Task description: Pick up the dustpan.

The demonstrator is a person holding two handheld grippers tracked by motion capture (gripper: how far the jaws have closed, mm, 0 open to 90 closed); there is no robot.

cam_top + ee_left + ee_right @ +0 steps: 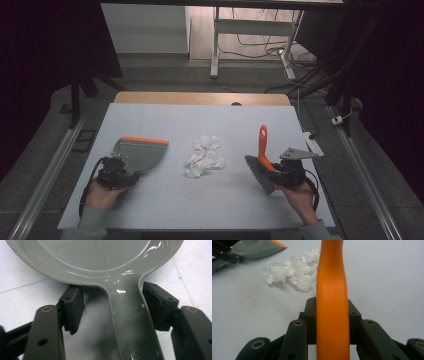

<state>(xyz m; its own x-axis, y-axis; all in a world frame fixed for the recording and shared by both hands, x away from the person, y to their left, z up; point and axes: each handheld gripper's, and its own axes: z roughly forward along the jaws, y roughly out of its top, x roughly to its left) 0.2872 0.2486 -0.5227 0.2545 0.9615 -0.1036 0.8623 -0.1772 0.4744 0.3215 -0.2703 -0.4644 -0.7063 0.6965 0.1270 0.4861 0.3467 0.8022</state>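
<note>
Right gripper (332, 322) pads pinch orange handle of hand brush (263, 159), bristles down, near right edge of table (150, 115). Left gripper (113, 312) pads (75, 307) spread either side of grey dustpan (140, 153) handle, not yet clamped; pan lies flat toward left edge. Crumpled white paper scraps (205, 156) sit mid-table between tools, unswept. Judgement: early stage; brush secured, pan grasp pending, sweeping all still ahead.

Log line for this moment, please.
left gripper: open, jaws astride dustpan handle | right gripper: shut on brush | paper scraps: between them, unswept
</note>
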